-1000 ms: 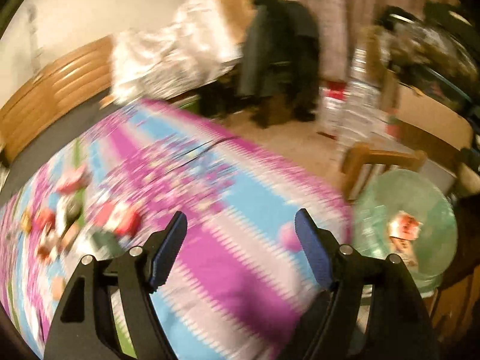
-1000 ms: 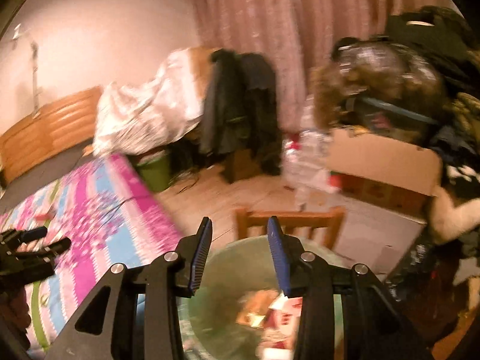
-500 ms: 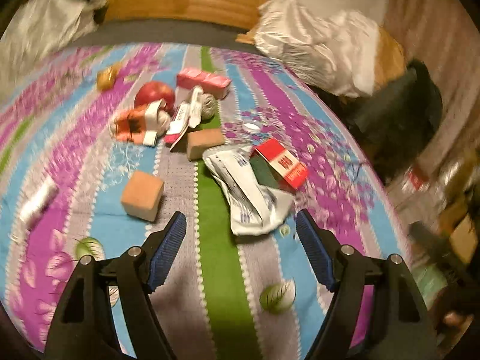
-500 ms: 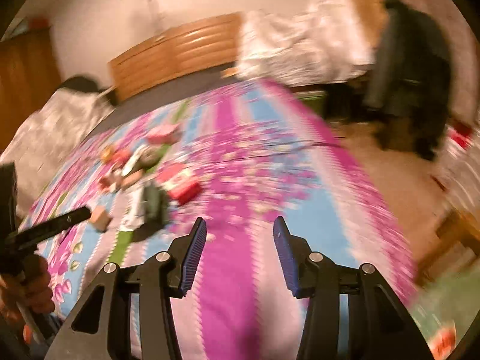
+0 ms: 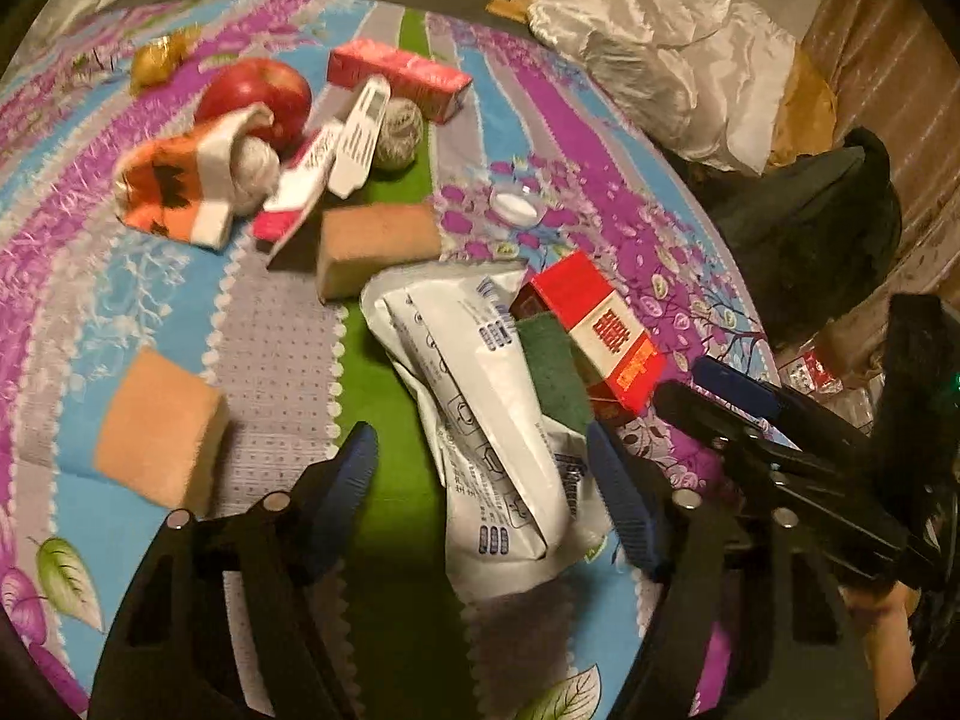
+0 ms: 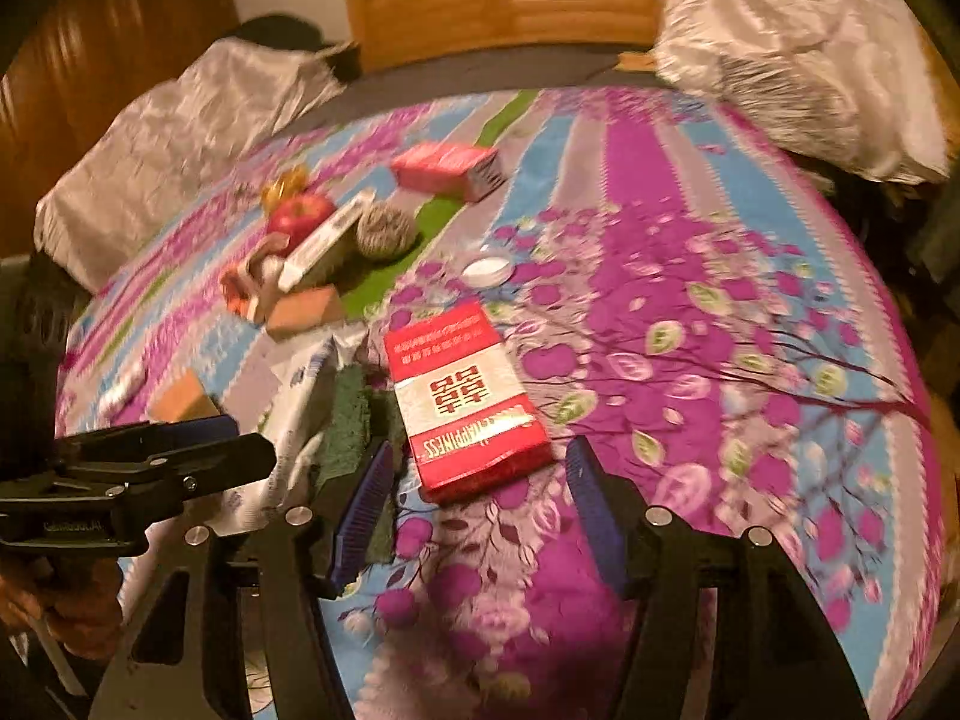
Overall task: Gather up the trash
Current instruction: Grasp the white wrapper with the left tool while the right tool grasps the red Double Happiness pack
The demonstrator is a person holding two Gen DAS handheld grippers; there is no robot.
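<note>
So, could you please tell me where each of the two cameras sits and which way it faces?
Left wrist: on the left gripper, looking steeply down at the bed; its jaws are closing around the white wrapper, not pressing yet. The right gripper shows at right.
Right wrist: on the right gripper, tilted down toward the headboard; its jaws are opening beside the red box. The left gripper and a hand show at left.
Shared: red box, white wrapper, apple, bedspread.
</note>
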